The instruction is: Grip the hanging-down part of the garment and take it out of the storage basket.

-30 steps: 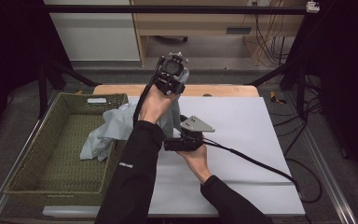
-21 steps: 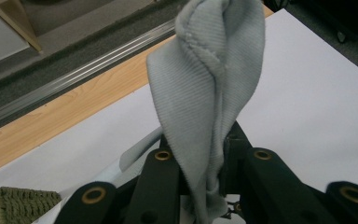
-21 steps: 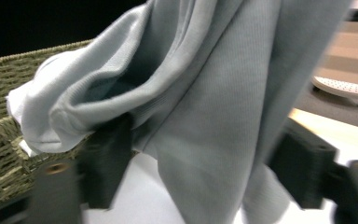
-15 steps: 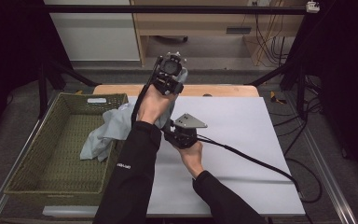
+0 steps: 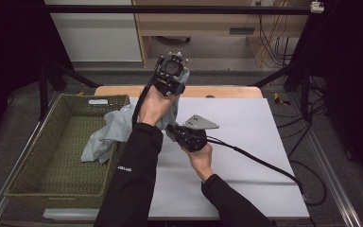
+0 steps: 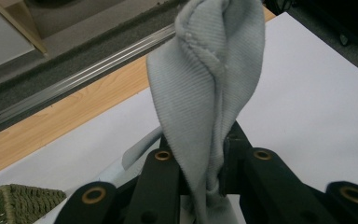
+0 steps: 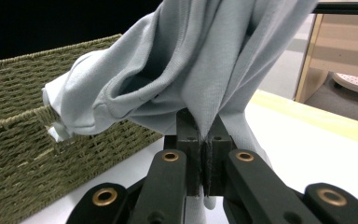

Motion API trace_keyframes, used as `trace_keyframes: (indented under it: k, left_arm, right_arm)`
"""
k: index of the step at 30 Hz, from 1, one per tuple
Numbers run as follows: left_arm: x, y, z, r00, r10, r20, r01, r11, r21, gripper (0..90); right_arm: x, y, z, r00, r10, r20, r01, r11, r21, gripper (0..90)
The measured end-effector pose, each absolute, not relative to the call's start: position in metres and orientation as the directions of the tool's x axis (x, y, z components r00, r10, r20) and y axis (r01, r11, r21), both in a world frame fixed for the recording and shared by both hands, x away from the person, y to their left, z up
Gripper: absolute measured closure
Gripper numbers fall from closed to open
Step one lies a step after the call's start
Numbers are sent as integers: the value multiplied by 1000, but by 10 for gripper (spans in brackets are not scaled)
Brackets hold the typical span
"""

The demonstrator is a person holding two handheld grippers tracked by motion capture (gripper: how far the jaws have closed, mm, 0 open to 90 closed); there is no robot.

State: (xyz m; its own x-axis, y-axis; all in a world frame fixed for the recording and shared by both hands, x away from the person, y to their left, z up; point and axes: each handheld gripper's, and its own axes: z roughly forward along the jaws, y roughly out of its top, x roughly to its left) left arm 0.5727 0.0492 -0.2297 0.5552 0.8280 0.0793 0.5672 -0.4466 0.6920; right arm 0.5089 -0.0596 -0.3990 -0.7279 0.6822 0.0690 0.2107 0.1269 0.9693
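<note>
Cloth (image 5: 118, 130) pinched between both grippers' jaws

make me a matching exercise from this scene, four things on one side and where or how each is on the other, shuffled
Things:
1. left gripper
2. right gripper
3. grey cloth
4. wicker basket

States:
a. sits at the table's left side
b. raised high, pinching the cloth's top
c. hangs over the basket's rim onto the white table
d. low over the table, clamped on a lower fold

Pairs: 1-b, 2-d, 3-c, 4-a
</note>
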Motion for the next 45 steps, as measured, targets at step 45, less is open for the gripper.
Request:
trace_keyframes:
  k: [45]
  left_arm:
    - [557,-1,-222,645,757,98,511,-524,682,795]
  right_arm:
    - [456,-197,-349,-588,808,-44,84,114,990,884]
